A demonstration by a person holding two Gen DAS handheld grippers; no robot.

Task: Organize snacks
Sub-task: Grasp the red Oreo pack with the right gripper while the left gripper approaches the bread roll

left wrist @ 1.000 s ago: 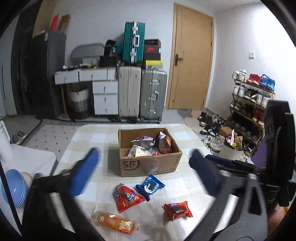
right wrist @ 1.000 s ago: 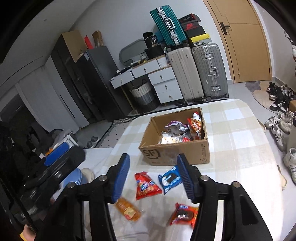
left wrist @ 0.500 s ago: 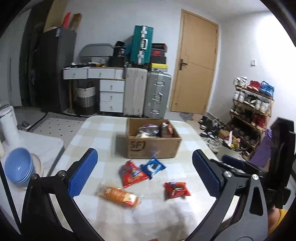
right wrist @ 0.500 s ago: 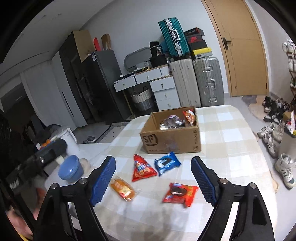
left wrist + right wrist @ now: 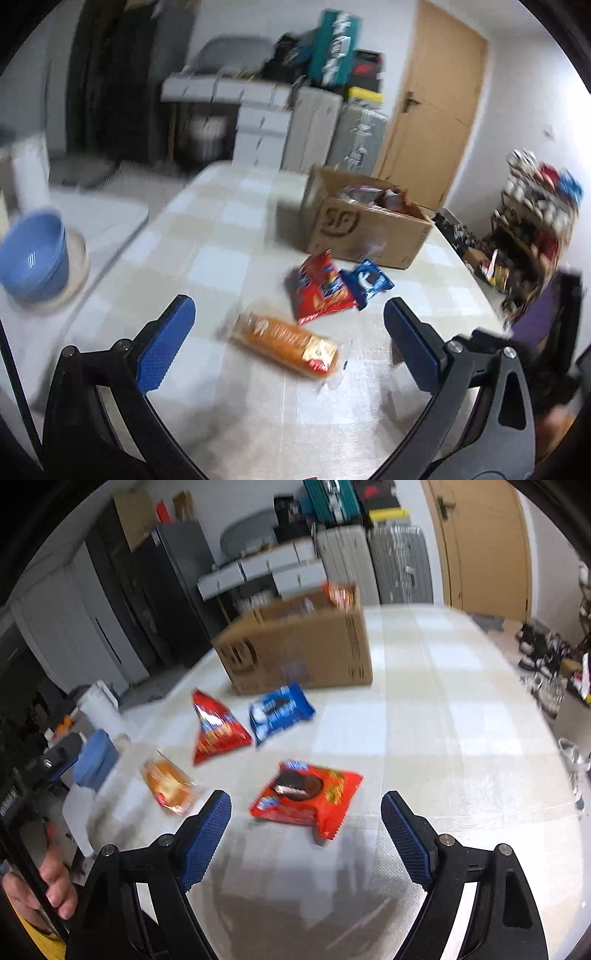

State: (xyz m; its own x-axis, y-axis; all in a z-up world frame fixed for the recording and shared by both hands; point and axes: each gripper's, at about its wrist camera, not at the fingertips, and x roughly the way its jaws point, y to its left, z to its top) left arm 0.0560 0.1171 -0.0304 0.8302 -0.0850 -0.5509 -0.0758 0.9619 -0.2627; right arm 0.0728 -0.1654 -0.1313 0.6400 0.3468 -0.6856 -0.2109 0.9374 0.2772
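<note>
A cardboard box with snack packs inside stands on the checked table. In front of it lie a red triangular chip bag, a blue cookie pack, an orange bread pack and a red cookie pack. My left gripper is open, low over the table, with the orange bread pack just beyond its fingers. My right gripper is open, with the red cookie pack just ahead between its blue pads.
A blue bowl sits on a low white surface left of the table. Suitcases, drawers and a door stand behind; a shoe rack is at right. A hand holds the left gripper at the right view's lower left.
Both grippers have dropped toward the table, so the packs look larger and nearer. The right jaws widened between the oldest frame and half a second ago. The left view has tilted.
</note>
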